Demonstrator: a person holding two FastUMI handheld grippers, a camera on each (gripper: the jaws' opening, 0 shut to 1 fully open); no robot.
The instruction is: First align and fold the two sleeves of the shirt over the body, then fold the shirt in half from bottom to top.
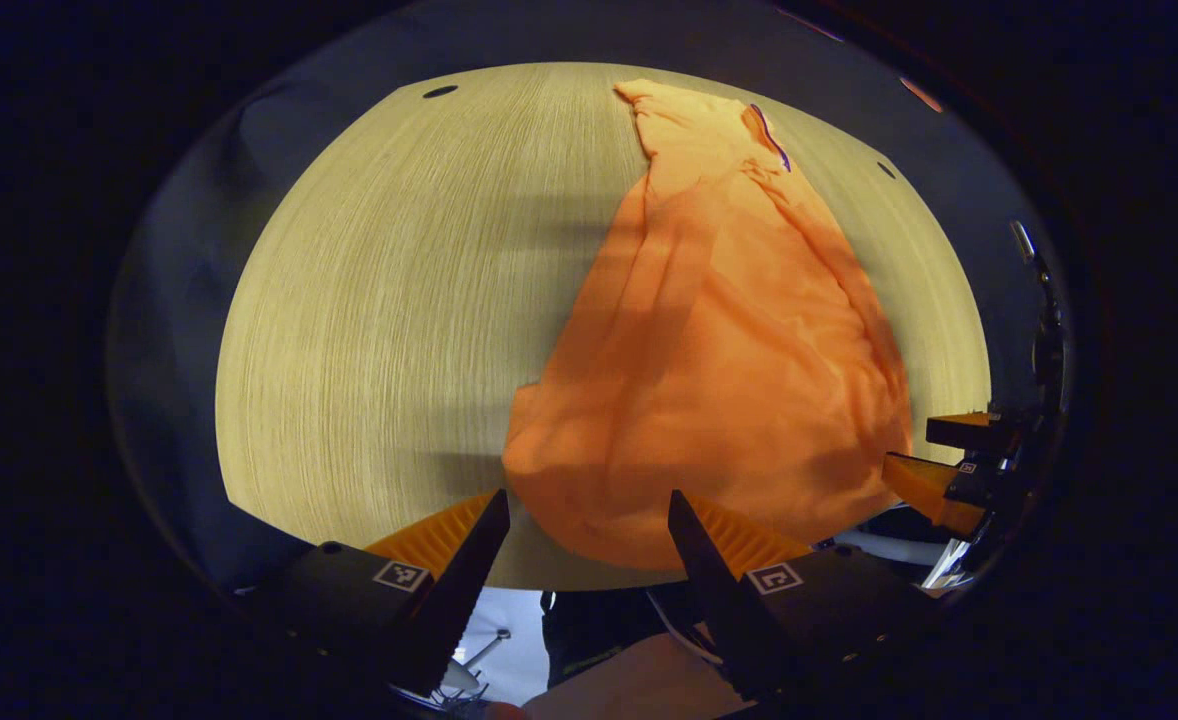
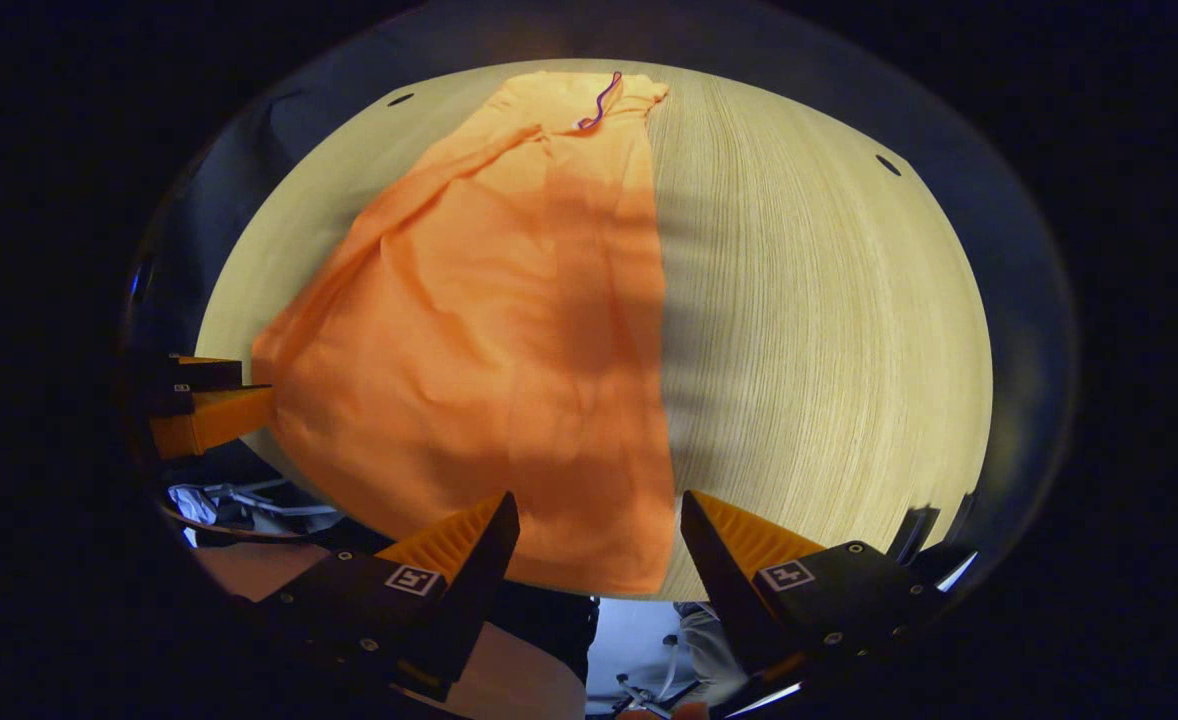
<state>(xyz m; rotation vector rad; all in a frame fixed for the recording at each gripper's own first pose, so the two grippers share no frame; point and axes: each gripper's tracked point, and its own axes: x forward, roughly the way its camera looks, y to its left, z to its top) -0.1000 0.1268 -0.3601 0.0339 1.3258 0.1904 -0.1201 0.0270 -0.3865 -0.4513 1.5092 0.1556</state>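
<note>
In the left gripper view the left gripper hovers spread over the hem of the orange shirt; the right gripper likewise hangs spread above the hem, gripping nothing. The shirt lies lengthwise on the wooden table, collar at the far edge, nothing obstructing it

No readable words, brands or numbers anywhere. Only signs: small square black-and-white coded markers, one on each finger mount of the left gripper and of the right gripper, plus one on the other gripper seen far off at the edge of the left gripper view. The shirt carries a small tag at the collar, too small to read.
</note>
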